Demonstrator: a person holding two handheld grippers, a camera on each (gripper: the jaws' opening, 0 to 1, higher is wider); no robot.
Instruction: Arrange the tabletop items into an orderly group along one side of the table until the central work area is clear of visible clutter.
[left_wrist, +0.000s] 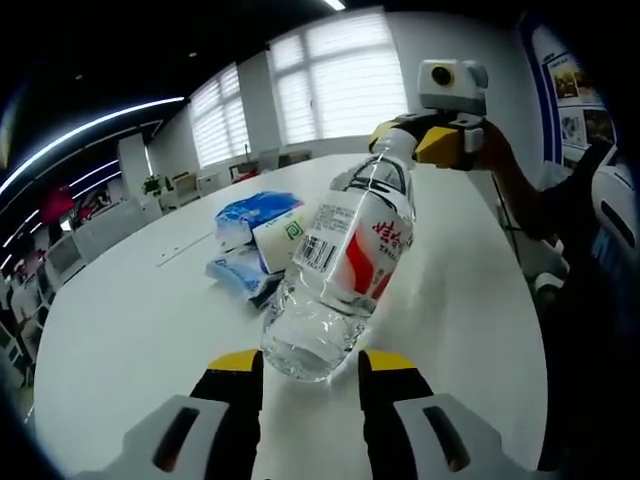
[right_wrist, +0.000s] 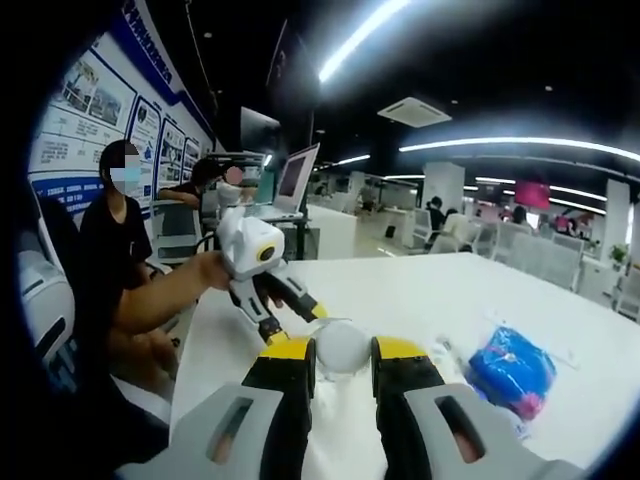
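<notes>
A clear water bottle (left_wrist: 345, 265) with a red and white label hangs tilted above the white table (left_wrist: 130, 330). My left gripper (left_wrist: 310, 362) is shut on its base, the yellow tips pressing both sides. At the bottle's far end, my right gripper (left_wrist: 425, 135) closes on the cap. In the right gripper view, the white cap of the bottle (right_wrist: 343, 350) sits between my right gripper's (right_wrist: 343, 352) yellow tips, and the left gripper (right_wrist: 285, 310) holds the other end, with a hand behind it.
Blue packets (left_wrist: 255, 215) and a small white box (left_wrist: 280, 240) with a green mark lie left of the bottle. One blue packet (right_wrist: 510, 370) lies at the right of the table (right_wrist: 420, 290). A seated person (right_wrist: 115, 260) and a laptop (right_wrist: 300, 175) are beyond the table's edge.
</notes>
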